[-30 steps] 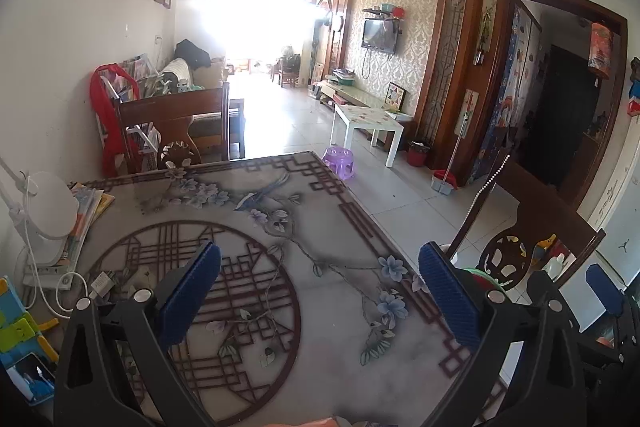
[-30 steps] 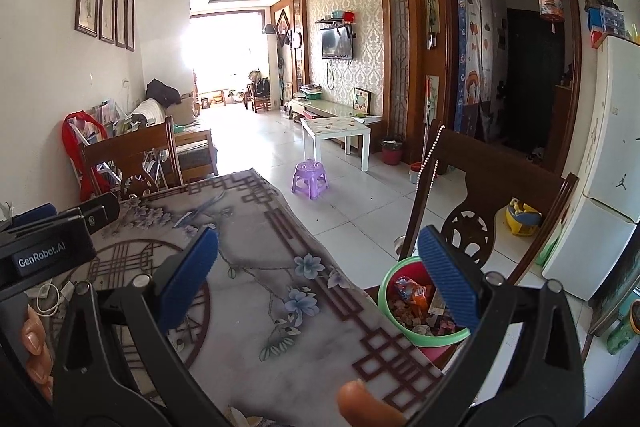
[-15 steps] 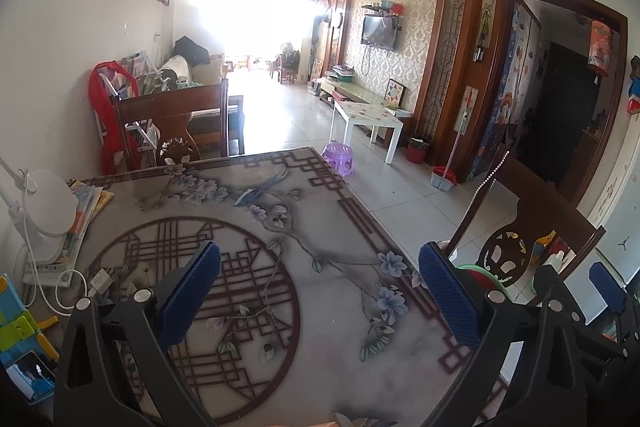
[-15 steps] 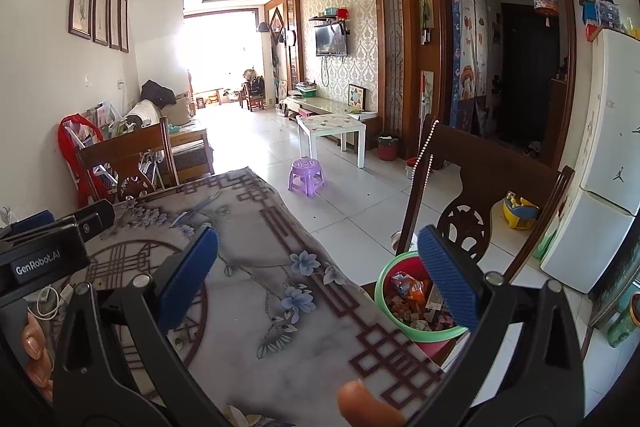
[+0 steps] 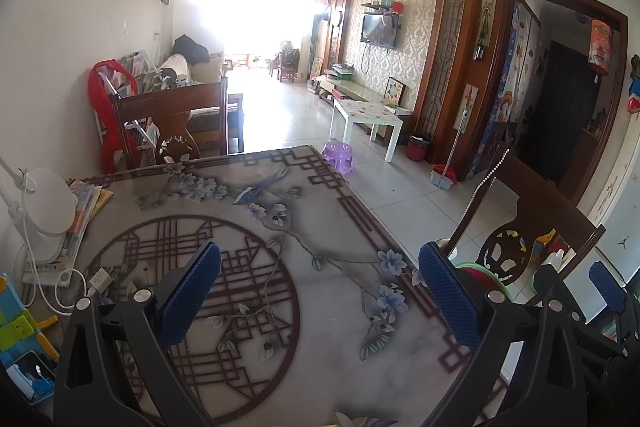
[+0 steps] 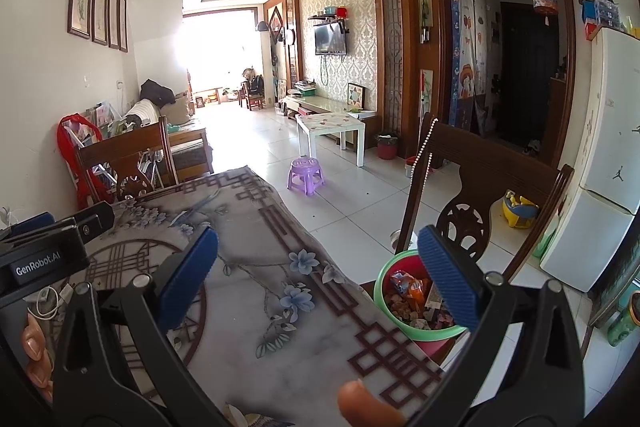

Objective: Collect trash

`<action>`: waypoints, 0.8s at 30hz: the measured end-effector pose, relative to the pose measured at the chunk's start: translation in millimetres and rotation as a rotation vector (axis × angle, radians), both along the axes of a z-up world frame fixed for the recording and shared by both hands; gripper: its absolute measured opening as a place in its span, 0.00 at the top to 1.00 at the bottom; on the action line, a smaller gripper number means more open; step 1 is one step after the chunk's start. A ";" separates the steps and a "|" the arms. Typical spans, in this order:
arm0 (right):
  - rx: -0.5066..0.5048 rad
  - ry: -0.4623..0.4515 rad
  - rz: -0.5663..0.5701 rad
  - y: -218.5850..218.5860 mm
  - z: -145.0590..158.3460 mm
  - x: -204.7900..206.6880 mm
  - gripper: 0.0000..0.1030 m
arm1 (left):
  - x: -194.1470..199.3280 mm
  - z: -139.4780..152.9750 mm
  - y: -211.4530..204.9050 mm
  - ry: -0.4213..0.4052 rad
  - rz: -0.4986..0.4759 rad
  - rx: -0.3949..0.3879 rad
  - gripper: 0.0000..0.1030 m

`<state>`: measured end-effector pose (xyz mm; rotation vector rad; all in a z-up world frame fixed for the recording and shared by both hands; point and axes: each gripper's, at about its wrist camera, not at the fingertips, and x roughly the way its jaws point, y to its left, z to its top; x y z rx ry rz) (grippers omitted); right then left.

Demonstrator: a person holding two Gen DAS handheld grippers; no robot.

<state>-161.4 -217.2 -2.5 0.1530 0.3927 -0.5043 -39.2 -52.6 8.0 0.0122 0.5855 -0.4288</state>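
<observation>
Both my grippers gape wide and hold nothing: the left gripper (image 5: 318, 295) hangs over the table (image 5: 328, 291), the right gripper (image 6: 318, 281) over its right edge. Beyond my right finger sits the green bin (image 6: 404, 311), full of trash (image 6: 408, 287), beside the chair (image 6: 476, 183).

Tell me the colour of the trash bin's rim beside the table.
Green rim on the trash bin, with a pinkish-red body below; clearest in the right wrist view.

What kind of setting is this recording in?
A home, probably an open living and dining room: a patterned dining table with wooden chairs, a wall-mounted TV and a fridge.
</observation>
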 end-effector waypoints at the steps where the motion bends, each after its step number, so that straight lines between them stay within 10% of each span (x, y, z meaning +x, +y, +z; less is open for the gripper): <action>1: 0.000 0.000 0.000 0.1 0.1 0.0 0.05 | 0.0 0.0 0.0 0.000 0.000 0.000 0.08; 24: -0.002 0.005 0.006 1.0 -3.0 0.9 0.05 | 0.5 1.7 0.0 0.002 0.001 0.001 0.08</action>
